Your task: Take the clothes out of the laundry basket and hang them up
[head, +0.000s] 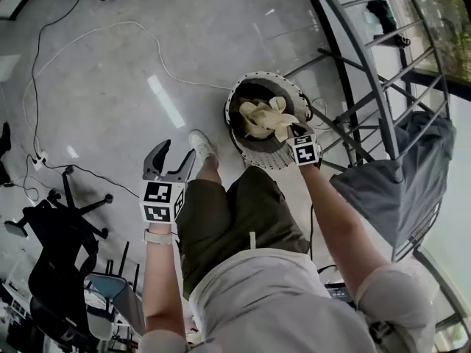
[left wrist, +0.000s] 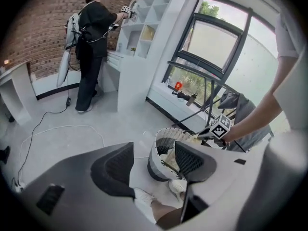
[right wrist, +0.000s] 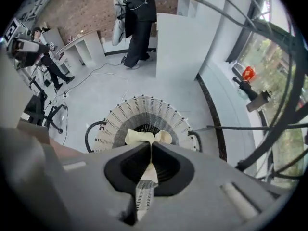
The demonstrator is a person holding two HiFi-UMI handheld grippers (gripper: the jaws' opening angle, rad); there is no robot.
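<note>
A round white slatted laundry basket (head: 250,157) (left wrist: 160,137) (right wrist: 120,117) stands on the floor with a cream garment (head: 263,118) (right wrist: 144,137) bunched in it. My right gripper (head: 294,132) (right wrist: 150,144) is over the basket's rim, shut on a fold of the cream garment, which sticks out past the jaw tips. My left gripper (head: 171,160) (left wrist: 155,163) hangs open and empty to the left of the basket, above the person's knee. A dark metal drying rack (head: 383,72) stands at the right with a grey garment (head: 401,179) hung on it.
The person's white shoe (head: 200,144) is beside the basket. A white cable (head: 132,31) runs across the grey floor. A black office chair (head: 59,226) stands at the left. Another person (left wrist: 91,47) stands by white shelves (left wrist: 149,28) at the far side.
</note>
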